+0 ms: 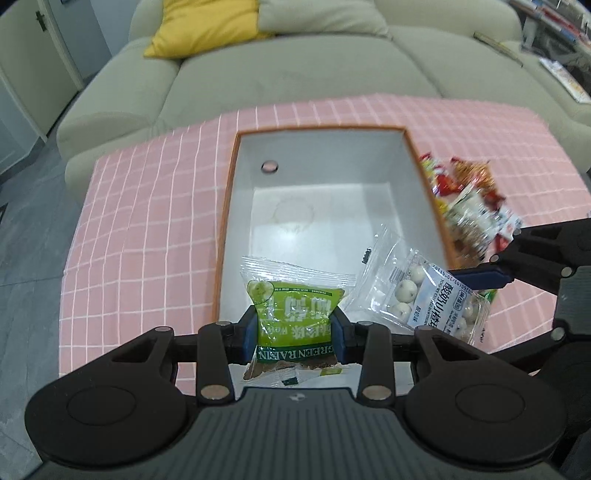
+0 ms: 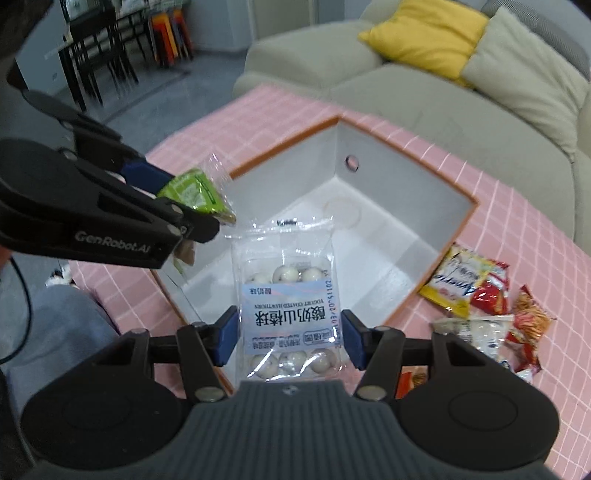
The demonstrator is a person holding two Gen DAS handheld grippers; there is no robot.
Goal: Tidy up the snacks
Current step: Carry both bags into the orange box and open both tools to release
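My left gripper (image 1: 295,332) is shut on a green raisin packet (image 1: 295,314) and holds it over the near end of a box with white inside walls and an orange rim (image 1: 321,129). My right gripper (image 2: 288,339) is shut on a clear packet of white yogurt hawthorn balls (image 2: 288,314), also above the box's (image 2: 461,221) near end. In the left wrist view the right gripper (image 1: 484,275) comes in from the right with the ball packet (image 1: 417,291). In the right wrist view the left gripper (image 2: 192,206) holds the green packet (image 2: 195,192) at left. The box holds no snacks.
A pile of several loose snack packets (image 1: 469,206) lies on the pink checked cloth (image 1: 147,221) right of the box; the pile also shows in the right wrist view (image 2: 484,306). A beige sofa (image 1: 295,74) with a yellow cushion (image 1: 207,26) stands behind the table.
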